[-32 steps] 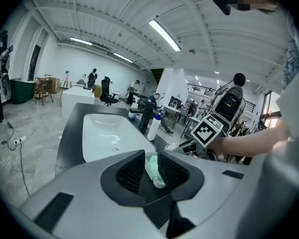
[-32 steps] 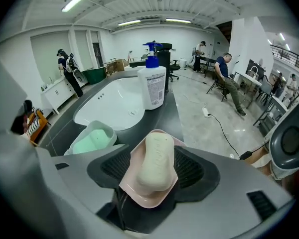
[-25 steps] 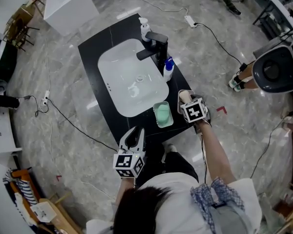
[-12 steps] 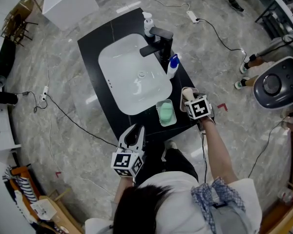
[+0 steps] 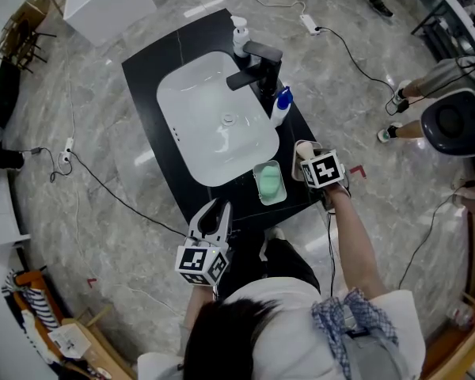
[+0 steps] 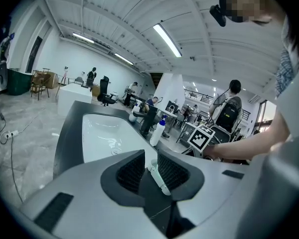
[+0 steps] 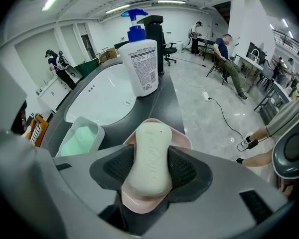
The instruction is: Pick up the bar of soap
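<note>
Black surface (image 5: 146,77) with a white sink (image 5: 198,117) stood on the marble floor. At its near right corner the bar of soap (image 7: 149,153) lay in a pink dish (image 7: 182,139). The right gripper (image 7: 150,171) had just been closing, its fingers pressed on the bar's two long sides (the bar not yet lifted). By the near edge the left gripper (image 6: 150,169) hovered, fingers slightly apart and empty.

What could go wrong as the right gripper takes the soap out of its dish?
The right gripper has just been closing its jaws on the soap. The soap's sides are smooth and rounded, so it may squirt out as you lift. The pink dish under it sits near the edge of the counter. It could come up with the soap or get knocked off.
</note>
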The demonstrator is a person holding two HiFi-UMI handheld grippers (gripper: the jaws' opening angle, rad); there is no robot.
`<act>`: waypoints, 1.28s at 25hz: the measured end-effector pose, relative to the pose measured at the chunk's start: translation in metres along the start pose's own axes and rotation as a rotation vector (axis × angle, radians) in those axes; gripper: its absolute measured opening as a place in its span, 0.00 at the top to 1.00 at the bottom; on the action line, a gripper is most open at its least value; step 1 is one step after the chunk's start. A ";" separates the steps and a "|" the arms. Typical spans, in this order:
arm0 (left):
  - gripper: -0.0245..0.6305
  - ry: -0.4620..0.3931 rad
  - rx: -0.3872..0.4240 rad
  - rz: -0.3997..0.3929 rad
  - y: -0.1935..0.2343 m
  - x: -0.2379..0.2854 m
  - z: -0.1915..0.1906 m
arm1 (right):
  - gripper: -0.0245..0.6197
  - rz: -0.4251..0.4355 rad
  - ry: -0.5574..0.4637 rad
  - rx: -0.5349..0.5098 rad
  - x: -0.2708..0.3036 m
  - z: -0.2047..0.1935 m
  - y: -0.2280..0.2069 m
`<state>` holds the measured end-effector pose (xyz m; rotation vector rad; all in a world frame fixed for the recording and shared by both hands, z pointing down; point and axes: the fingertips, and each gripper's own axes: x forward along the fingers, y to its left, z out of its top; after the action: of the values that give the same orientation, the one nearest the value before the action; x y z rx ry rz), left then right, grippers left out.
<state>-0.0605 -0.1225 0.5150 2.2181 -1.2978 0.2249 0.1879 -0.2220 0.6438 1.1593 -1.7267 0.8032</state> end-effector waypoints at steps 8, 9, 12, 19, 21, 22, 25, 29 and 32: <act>0.83 -0.008 0.000 0.015 0.009 -0.006 0.002 | 0.63 -0.001 0.000 -0.003 0.002 0.000 -0.001; 0.83 -0.009 0.000 0.016 0.010 -0.006 0.002 | 0.63 -0.001 -0.003 -0.001 0.001 0.001 -0.001; 0.83 -0.013 0.004 0.013 0.010 -0.008 0.005 | 0.63 -0.012 -0.028 0.013 -0.001 0.001 -0.002; 0.83 -0.019 0.001 0.027 0.015 -0.013 0.009 | 0.63 -0.028 -0.058 0.028 -0.005 0.004 -0.002; 0.83 -0.017 -0.001 0.032 0.015 -0.014 0.007 | 0.63 -0.033 -0.064 0.026 -0.006 0.004 -0.003; 0.83 -0.016 -0.002 0.035 0.016 -0.015 0.006 | 0.63 -0.035 -0.069 0.027 -0.006 0.004 -0.003; 0.83 -0.016 -0.008 0.042 0.017 -0.017 0.003 | 0.63 -0.038 -0.099 0.037 -0.008 0.004 -0.003; 0.83 -0.021 -0.009 0.046 0.017 -0.018 0.003 | 0.63 -0.038 -0.140 0.042 -0.015 0.009 -0.005; 0.83 -0.026 -0.010 0.053 0.019 -0.021 0.003 | 0.63 -0.024 -0.162 0.026 -0.023 0.013 0.000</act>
<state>-0.0874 -0.1156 0.5110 2.1873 -1.3695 0.2098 0.1875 -0.2251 0.6178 1.2903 -1.8346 0.7359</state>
